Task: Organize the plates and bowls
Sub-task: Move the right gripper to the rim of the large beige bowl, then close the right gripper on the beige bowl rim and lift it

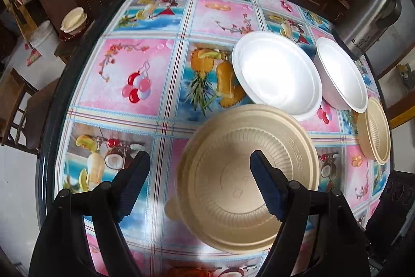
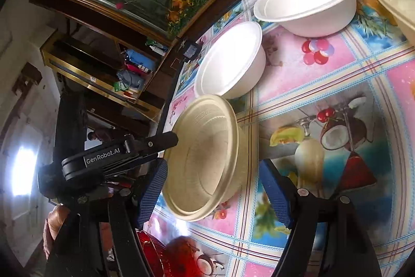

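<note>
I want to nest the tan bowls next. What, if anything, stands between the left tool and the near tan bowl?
Nothing visible. The left tool hangs open right over the tan bowl, one finger above its inside, the other outside its rim.

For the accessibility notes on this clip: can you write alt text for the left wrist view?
The open left gripper hovers over a tan bowl on a fruit-patterned tablecloth, one finger above the bowl's inside. Beyond stand two white bowls, another tan bowl at the right edge, and a steel flask.
</note>
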Action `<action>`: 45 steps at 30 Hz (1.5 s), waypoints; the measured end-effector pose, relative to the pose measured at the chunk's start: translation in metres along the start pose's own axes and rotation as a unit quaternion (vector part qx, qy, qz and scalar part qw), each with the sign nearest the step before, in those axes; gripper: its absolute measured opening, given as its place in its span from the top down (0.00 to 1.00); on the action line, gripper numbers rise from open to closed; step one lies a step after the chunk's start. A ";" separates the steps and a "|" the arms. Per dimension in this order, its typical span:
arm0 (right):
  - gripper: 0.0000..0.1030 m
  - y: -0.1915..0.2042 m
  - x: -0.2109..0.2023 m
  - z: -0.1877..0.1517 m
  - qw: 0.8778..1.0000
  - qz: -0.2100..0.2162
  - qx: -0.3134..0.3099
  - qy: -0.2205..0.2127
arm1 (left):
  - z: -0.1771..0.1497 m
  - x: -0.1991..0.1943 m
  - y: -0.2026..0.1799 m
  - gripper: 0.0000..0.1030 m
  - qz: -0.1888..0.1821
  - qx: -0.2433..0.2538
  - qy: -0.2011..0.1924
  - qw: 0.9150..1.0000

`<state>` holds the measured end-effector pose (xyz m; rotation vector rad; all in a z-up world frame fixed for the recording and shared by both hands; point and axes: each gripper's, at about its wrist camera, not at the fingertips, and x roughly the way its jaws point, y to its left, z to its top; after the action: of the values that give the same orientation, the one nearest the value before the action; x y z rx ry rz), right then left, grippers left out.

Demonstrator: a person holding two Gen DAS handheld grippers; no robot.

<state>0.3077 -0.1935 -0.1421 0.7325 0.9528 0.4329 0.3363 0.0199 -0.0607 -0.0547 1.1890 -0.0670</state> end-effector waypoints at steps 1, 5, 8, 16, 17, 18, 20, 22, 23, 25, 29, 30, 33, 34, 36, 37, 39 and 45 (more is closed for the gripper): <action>0.27 0.000 0.000 -0.001 1.000 0.002 0.002 0.000 | 0.000 0.000 -0.001 0.23 0.001 0.001 -0.003 1.000; 0.28 -0.006 0.003 0.001 1.000 0.002 0.011 -0.004 | 0.000 0.001 -0.004 0.37 0.009 0.009 -0.009 1.000; 0.36 -0.010 0.001 0.002 1.000 0.003 0.019 -0.002 | 0.000 0.005 -0.006 0.49 0.009 0.014 -0.005 1.000; 0.58 -0.011 -0.006 0.001 1.000 -0.009 0.017 -0.006 | -0.005 0.004 -0.007 0.75 0.014 0.021 -0.009 1.000; 0.62 -0.011 -0.007 0.001 1.000 -0.010 0.015 -0.006 | -0.006 0.003 -0.007 0.77 0.014 0.021 -0.008 1.000; 0.71 -0.010 -0.008 0.001 1.000 -0.012 0.013 -0.007 | -0.006 0.004 -0.007 0.78 0.016 0.022 -0.007 1.000; 0.84 -0.009 -0.009 0.001 1.000 -0.024 0.009 -0.011 | -0.007 0.006 -0.007 0.80 0.019 0.026 -0.005 0.999; 0.89 -0.012 -0.007 0.001 0.999 -0.042 0.009 -0.010 | -0.007 0.005 -0.008 0.81 0.020 0.026 -0.009 0.999; 0.89 -0.013 -0.007 0.001 0.999 -0.041 0.013 -0.009 | -0.008 0.005 -0.007 0.81 0.019 0.025 -0.009 0.999; 0.89 -0.013 -0.007 0.001 0.999 -0.042 0.012 -0.009 | -0.007 0.004 -0.006 0.81 0.014 0.020 -0.007 1.000; 0.90 -0.012 -0.009 -0.001 0.999 -0.046 0.008 -0.014 | -0.008 0.006 -0.002 0.81 0.009 0.018 0.000 1.000; 0.90 -0.012 -0.009 -0.001 0.999 -0.047 0.009 -0.014 | -0.009 0.007 -0.001 0.81 0.012 0.017 0.004 1.000; 0.90 -0.012 -0.010 -0.001 0.999 -0.046 0.007 -0.015 | -0.009 0.008 -0.002 0.81 0.016 0.018 0.004 1.000; 0.90 -0.012 -0.011 -0.002 0.999 -0.046 0.005 -0.015 | -0.009 0.009 -0.002 0.81 0.016 0.020 0.004 1.000; 0.90 -0.010 -0.011 -0.003 0.999 -0.047 0.001 -0.016 | -0.010 0.009 -0.004 0.81 0.018 0.020 0.002 1.000; 0.90 -0.010 -0.010 -0.003 0.999 -0.047 0.002 -0.016 | -0.010 0.009 -0.005 0.81 0.020 0.022 -0.002 1.000; 0.90 -0.011 -0.009 -0.003 0.999 -0.047 0.005 -0.015 | -0.012 0.010 -0.008 0.81 0.026 0.032 -0.005 0.999; 0.90 -0.010 -0.012 -0.003 0.999 -0.048 0.007 -0.019 | -0.015 0.008 -0.006 0.88 0.028 0.031 -0.009 0.999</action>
<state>0.2991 -0.2067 -0.1435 0.7019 0.9508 0.3279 0.3255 0.0136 -0.0732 0.0331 1.1680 -0.0548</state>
